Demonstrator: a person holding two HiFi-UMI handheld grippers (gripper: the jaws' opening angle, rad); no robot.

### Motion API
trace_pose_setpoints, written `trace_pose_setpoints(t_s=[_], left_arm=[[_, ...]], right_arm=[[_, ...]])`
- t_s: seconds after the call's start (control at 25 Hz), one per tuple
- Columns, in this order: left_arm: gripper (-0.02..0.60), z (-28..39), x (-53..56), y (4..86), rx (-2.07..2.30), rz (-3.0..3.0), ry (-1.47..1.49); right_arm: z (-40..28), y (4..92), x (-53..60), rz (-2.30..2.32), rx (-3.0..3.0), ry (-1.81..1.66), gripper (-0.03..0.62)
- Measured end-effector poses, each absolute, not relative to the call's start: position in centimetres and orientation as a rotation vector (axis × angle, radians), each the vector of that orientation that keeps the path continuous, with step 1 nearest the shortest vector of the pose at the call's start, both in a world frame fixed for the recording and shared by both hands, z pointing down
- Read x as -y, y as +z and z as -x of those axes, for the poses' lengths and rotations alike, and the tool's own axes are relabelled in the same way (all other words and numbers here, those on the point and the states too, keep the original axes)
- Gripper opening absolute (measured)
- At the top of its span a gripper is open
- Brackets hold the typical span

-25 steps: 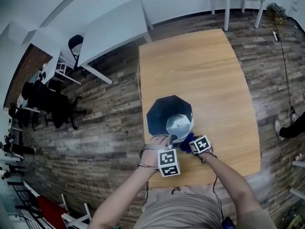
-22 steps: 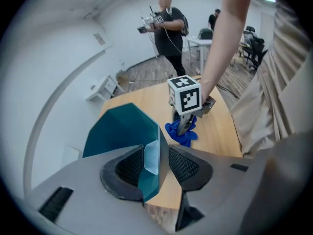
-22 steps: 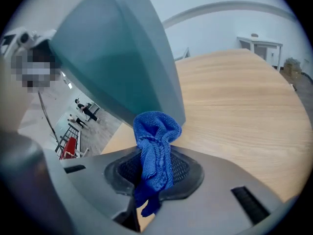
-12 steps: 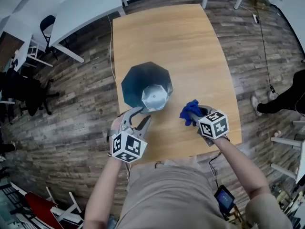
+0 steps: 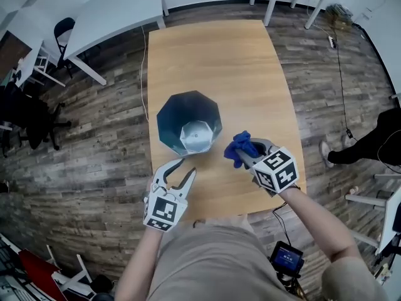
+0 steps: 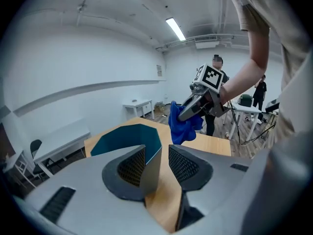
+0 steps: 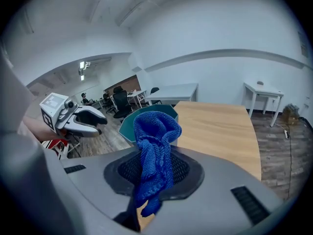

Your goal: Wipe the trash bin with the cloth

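Up on the counter (image 5: 219, 55) the bin (image 5: 188, 121) stands upright near the left edge, its long axis vertical and its 8-sided mouth facing up. Bare wood runs from the bin to the far edge and across to the right edge, with a narrower strip on the near side where both tools hang. The left tool (image 5: 183, 168) is just this side of the bin and apart from it. Its jaws have just been opening and now stand apart with nothing gripped; the bin's rim only shows beyond the gap. The right tool (image 5: 245, 157), beside the bin on its right, is clamped on the blue cloth (image 5: 239, 148), which bunches above the jaws and trails below them. From above, most of the bin's outer wall is hidden. The person's torso covers the counter's near edge.
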State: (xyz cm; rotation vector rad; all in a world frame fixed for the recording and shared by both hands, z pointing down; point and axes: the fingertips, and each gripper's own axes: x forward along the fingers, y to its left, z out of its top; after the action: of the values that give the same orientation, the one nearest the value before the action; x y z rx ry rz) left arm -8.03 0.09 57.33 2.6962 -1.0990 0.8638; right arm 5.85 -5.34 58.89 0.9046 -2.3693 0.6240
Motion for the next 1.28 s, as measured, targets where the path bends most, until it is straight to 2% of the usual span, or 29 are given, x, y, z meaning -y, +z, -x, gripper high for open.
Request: trace_pose_setpoints(t_s=[0.68, 1.04, 1.28], left_arm=[[0.153, 8.4, -1.5, 58.3, 1.185, -2.595, 0.831], [0.153, 7.2, -5.1, 56.7, 1.152, -2.634, 0.765], [0.153, 8.7, -10.6, 54.3, 1.154, -2.681, 0.722]], right_arm=[[-3.9, 56.6, 2.6, -1.010, 2.556, 0.539, 0.077], [-4.5, 52.2, -1.7, -1.119, 2.583, 0.427, 0.077], [-3.1, 49.7, -7.3, -1.224, 2.559, 0.374, 0.077]])
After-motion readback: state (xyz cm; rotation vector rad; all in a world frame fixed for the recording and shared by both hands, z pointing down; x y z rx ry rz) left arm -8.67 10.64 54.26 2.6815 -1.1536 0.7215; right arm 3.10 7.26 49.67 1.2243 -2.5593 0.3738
